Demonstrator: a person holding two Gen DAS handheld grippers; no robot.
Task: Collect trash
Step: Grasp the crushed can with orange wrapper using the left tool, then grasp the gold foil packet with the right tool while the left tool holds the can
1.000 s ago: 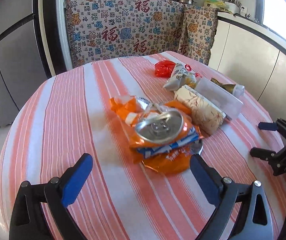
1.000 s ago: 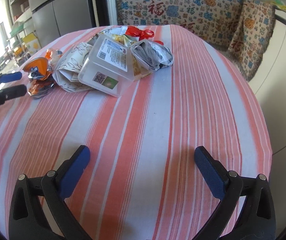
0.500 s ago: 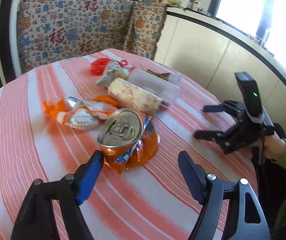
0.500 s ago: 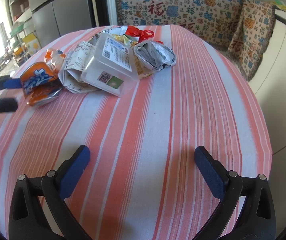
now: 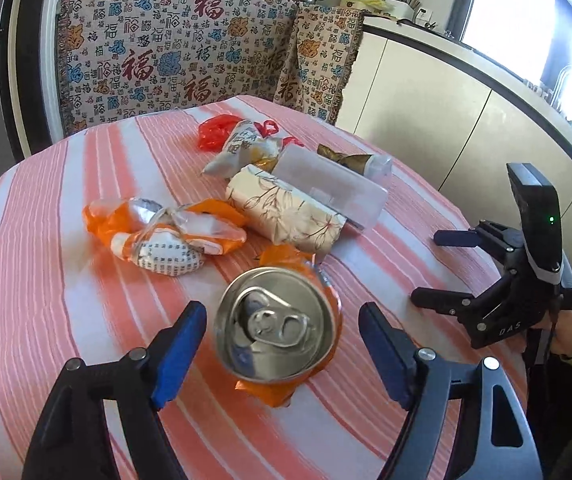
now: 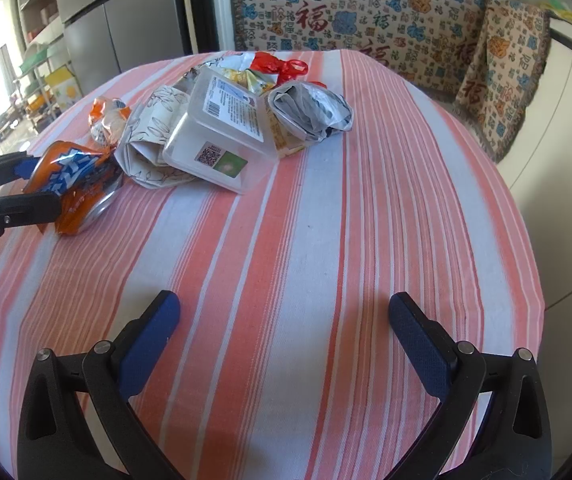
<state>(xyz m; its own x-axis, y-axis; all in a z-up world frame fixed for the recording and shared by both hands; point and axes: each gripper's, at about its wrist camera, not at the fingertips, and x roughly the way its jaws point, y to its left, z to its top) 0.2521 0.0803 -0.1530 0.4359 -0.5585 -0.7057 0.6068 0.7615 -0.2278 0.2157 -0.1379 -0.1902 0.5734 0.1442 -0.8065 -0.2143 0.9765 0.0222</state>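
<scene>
The crushed orange soda can (image 5: 278, 330) sat right between the left tool's (image 5: 282, 354) spread-apart fingers, top facing the camera, while the right tool (image 6: 284, 340), also spread, hung well off over bare surface (image 6: 325, 240).

Plastic container (image 5: 327, 186) hides brown wrapper (image 5: 339, 157) lower part.

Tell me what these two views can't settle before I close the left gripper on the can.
- Crushed orange can, left wrist view: its lid hides the body, so the gap to the left gripper fingers is unclear.
- Right wrist view: the same can overlaps those fingers; contact unclear.
- Clear plastic box: label print too small to read.
</scene>
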